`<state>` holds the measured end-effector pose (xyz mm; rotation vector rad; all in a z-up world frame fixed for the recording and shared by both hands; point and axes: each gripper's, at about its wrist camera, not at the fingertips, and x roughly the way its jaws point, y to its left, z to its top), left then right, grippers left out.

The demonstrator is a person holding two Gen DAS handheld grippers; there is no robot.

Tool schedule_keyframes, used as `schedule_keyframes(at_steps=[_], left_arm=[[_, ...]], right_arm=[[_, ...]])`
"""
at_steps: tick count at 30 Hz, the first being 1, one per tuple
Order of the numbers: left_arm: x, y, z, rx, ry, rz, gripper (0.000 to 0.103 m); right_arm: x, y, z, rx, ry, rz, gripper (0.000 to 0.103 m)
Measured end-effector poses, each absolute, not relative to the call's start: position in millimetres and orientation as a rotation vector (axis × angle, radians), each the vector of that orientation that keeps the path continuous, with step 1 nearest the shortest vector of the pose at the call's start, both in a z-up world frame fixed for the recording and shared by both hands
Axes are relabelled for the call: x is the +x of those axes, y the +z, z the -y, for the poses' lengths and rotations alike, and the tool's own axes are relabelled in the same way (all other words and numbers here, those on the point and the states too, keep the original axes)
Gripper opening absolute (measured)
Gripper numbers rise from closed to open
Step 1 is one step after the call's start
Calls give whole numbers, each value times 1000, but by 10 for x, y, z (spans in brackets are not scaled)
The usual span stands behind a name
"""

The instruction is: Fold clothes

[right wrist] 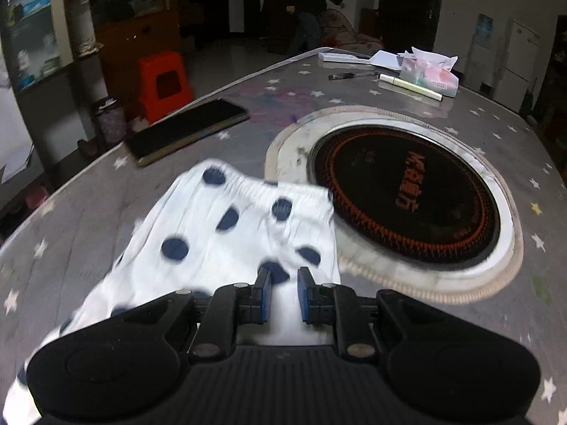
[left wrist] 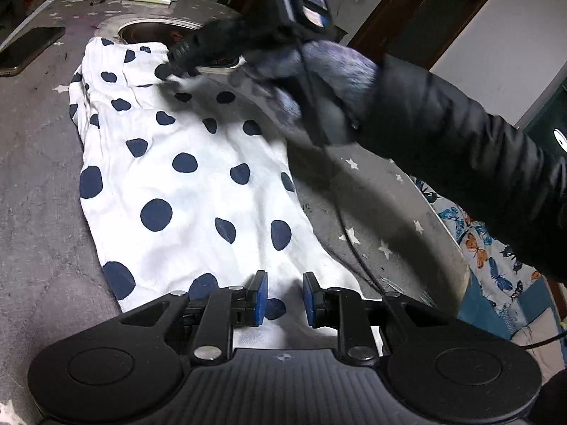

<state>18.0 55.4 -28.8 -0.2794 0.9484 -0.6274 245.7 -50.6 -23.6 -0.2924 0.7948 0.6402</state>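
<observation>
Polka-dot garment [left wrist: 170,177], soft crumpled white cotton, lies under my left gripper [left wrist: 285,299] and right gripper [right wrist: 284,295]; both jaws slightly apart, gripping nothing.

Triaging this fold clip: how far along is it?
Done: the polka-dot garment lies spread fairly flat on the star-print table, elastic waistband end beside the round hob. No finished stack is visible.
In hand: the left gripper sits at the near end with cloth between its pads; the right gripper sits over the waistband end likewise. Whether either is pinching is unclear.
Left: the folds themselves.
</observation>
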Motion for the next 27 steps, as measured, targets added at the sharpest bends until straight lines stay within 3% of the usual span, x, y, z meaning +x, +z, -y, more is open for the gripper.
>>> schedule_keyframes(at_steps=[6,18,27], left_arm=[[207,-328,-605,-304,-646,-950,25],[257,-337,-597,-326,-648,-944,29],[267,-337,-585,-331,-633,-942,36]], right_arm=[[2518,-143,306,-299,706,-764,23],[2966,-291,-106,-262,706,-792,23],[2681,-163,-96,-363,826,-771,27]])
